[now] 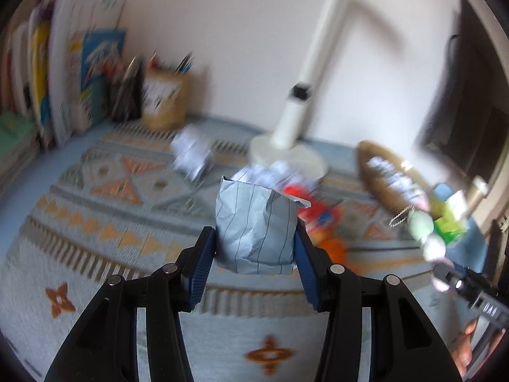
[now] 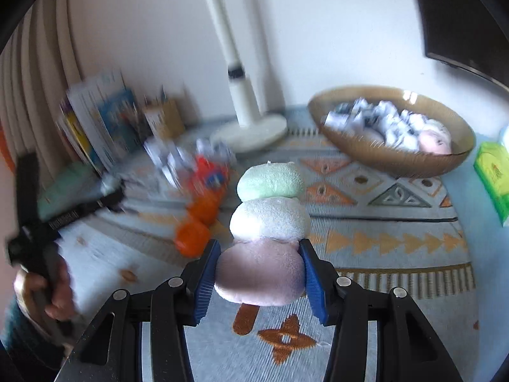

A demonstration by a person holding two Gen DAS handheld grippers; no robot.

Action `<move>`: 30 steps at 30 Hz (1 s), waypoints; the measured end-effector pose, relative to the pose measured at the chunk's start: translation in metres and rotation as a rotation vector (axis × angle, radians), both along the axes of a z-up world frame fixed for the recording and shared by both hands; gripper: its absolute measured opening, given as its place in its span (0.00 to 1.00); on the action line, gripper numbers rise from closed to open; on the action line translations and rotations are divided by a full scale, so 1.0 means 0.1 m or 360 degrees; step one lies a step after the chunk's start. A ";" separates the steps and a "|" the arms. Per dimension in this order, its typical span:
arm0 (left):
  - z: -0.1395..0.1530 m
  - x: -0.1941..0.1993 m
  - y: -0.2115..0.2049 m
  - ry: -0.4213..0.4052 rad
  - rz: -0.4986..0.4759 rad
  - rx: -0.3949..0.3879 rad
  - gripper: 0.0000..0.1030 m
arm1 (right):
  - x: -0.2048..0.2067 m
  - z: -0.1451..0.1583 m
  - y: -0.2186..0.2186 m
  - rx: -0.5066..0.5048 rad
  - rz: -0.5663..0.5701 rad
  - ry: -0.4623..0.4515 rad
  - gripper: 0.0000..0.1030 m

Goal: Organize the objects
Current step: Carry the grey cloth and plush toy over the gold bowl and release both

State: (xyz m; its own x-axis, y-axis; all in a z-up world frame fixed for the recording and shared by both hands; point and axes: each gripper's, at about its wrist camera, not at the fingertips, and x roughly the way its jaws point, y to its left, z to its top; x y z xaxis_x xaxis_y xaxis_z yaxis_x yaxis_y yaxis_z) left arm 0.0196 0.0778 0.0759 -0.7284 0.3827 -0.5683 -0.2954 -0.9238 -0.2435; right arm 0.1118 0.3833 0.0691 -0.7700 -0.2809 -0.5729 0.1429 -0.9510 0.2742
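Left wrist view, left to right: books (image 1: 63, 73) stood upright at 10 o'clock against the wall, blurred. Pen holder (image 1: 163, 100) beside them at 11, pens poking out. Crumpled paper wad (image 1: 194, 156) lay loose on the patterned rug (image 1: 79, 222) just past centre-left. Left gripper (image 1: 256, 251) had its blue pads clamped on a crumpled lined paper ball (image 1: 254, 226), dead centre, held clear of the rug. White lamp (image 1: 305, 89) base at 1 o'clock, behind more paper wads. Orange toy (image 1: 331, 222) just right of the ball, blurred. Brown bowl (image 1: 375, 175) at 2 o'clock with paper inside.

Right wrist view, left to right: a hand (image 2: 54, 293) at 8 o'clock gripped the other tool's handle. Books (image 2: 98, 121) at 10. Orange toy (image 2: 200, 219) left of centre. Right gripper (image 2: 259, 273) had its pads pressed on the pink bottom lobe of a plush dango skewer (image 2: 270, 219), centre, green lobe on top, white in the middle, brown stick hanging below. Bowl (image 2: 397, 159) at 2 o'clock held paper wads and something pink. Green box (image 2: 493, 172) at 3, frame edge.
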 end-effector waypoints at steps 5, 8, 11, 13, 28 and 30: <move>0.72 0.03 0.69 0.0167 -0.0252 0.0032 0.45 | 0.02 0.61 0.65 -0.0086 -0.0236 0.0167 0.47; 0.88 -0.16 1.21 0.0124 -0.0371 0.0066 0.45 | -0.19 0.82 0.99 -0.0119 -0.0431 0.0182 0.47; 0.82 -0.45 1.88 0.0065 -0.0449 -0.0014 0.45 | -0.55 0.87 1.27 -0.0155 -0.0648 0.0119 0.48; 0.76 -0.61 2.17 0.0036 -0.0492 0.0002 0.45 | -0.77 0.86 1.37 -0.0173 -0.0746 0.0077 0.48; 0.71 -0.56 1.63 -0.0038 -0.0440 0.0034 0.77 | -0.67 0.67 1.08 -0.0097 -0.0565 -0.0122 0.58; 0.84 -0.33 1.17 0.0038 -0.0332 0.0027 0.89 | -0.46 0.70 0.93 -0.0103 -0.0540 -0.0110 0.58</move>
